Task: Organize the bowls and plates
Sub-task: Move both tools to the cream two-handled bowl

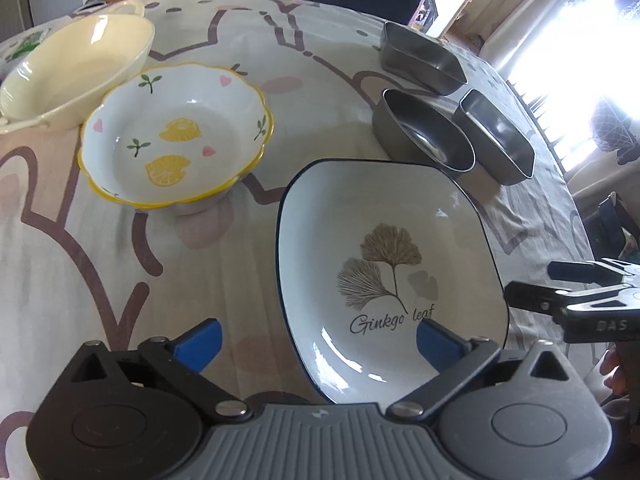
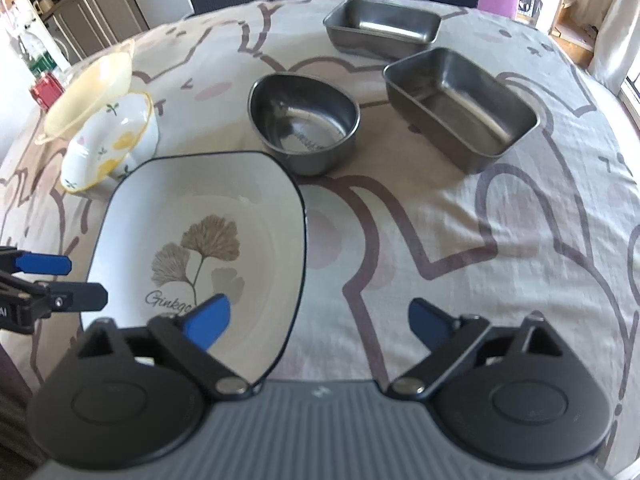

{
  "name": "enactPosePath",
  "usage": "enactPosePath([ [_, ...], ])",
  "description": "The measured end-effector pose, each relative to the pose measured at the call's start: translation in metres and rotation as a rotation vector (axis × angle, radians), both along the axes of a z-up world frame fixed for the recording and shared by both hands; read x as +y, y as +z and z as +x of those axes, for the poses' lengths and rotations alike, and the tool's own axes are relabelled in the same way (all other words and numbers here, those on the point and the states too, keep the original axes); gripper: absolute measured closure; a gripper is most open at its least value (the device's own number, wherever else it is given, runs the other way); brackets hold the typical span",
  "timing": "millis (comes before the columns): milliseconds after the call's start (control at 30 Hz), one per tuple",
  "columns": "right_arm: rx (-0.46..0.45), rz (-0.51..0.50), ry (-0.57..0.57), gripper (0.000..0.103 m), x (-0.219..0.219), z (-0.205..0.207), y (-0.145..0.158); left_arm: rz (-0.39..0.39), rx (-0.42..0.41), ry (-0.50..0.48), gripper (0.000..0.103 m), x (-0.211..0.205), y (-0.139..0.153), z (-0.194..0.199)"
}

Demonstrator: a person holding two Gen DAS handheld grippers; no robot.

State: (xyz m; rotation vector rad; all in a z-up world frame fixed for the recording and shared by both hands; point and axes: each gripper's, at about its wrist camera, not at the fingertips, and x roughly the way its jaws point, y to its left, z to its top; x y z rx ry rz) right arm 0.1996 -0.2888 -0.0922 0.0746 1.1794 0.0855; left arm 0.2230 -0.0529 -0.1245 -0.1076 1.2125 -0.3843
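Crockery lies spread over a round surface [image 2: 460, 240] covered with a pale cloth bearing brown outline figures. The ginkgo-leaf plate [image 1: 384, 248], white with a dark rim and roughly square, rests flat on the cloth nearest both cameras.

Left gripper [image 1: 318, 340]: jaws stand wide apart and hold nothing. Its blue pads sit either side of the plate's left edge, 1 over the cloth, 1 over the plate's inner face; no pad presses on the plate.

Right gripper [image 2: 320, 322]: jaws likewise spread wide and empty. They straddle the plate's right edge, the left pad over the plate, the right pad over bare cloth. Contact with the plate cannot be confirmed.

Beyond the plate, toward the left, a scalloped bowl [image 1: 176, 136] with a yellow rim and lemon motifs stands upright; a cream bowl [image 1: 76, 68] with side handles sits just behind it, apparently touching.

To the right stand 3 steel vessels: a round steel bowl [image 2: 304, 120] just past the plate's far corner, a rectangular steel tray [image 2: 460, 108] just beside it, and a second steel tray [image 2: 382, 26] farther back. All 3 are empty and upright.
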Motion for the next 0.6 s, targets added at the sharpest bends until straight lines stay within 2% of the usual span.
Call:
enactPosePath([
  [167,-0.038,0.012,-0.017,0.0,-0.007,-0.013,0.011,-0.008,-0.021,-0.006,0.0,-0.001,0.011,-0.008],
  [333,-0.092,0.016,-0.039,0.0,-0.01,-0.027,0.027,-0.004,-0.078,-0.014,0.0,-0.003,0.03,-0.021],
  [467,-0.174,0.024,-0.05,0.0,-0.008,-0.039,0.048,-0.02,-0.139,0.0,0.0,0.003,0.052,-0.031],
  [600,-0.26,0.025,-0.049,0.0,0.0,-0.046,0.066,0.008,-0.231,0.015,0.0,0.013,0.079,-0.039],
])
